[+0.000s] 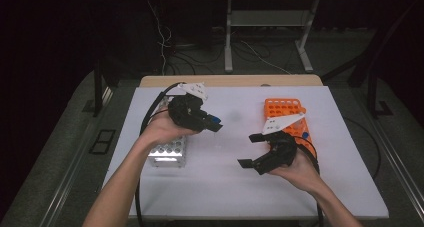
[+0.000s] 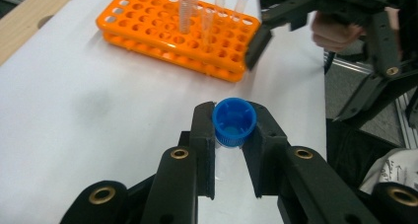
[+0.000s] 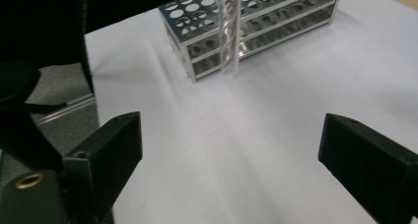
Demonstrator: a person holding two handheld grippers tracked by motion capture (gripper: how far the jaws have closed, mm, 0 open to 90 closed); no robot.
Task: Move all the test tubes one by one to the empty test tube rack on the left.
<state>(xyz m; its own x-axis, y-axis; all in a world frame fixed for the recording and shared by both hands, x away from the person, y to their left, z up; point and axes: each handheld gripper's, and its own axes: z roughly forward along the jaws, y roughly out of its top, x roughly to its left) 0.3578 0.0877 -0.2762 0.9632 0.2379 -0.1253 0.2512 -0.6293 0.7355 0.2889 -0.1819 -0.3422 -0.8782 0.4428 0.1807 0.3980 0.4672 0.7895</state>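
Note:
My left gripper (image 1: 209,123) (image 2: 234,150) is shut on a clear tube with a blue screw cap (image 2: 234,119) (image 1: 216,120), held above the white table between the two racks. The tube's clear body (image 3: 231,31) hangs blurred in front of the metal rack (image 3: 276,17) in the right gripper view. My right gripper (image 1: 250,150) (image 3: 236,155) stands wide open, nothing between its jaws, to the right of the tube and pointing toward it. One of its fingertips (image 2: 257,46) shows in the left gripper view in front of the orange rack (image 2: 148,31).
The orange rack (image 1: 285,109) stands at the back right with several tubes upright in it. A metal rack (image 1: 170,151) sits at the left under my left wrist. The white table top (image 1: 225,187) ends close to the person; a wooden strip (image 1: 230,80) runs along its far edge.

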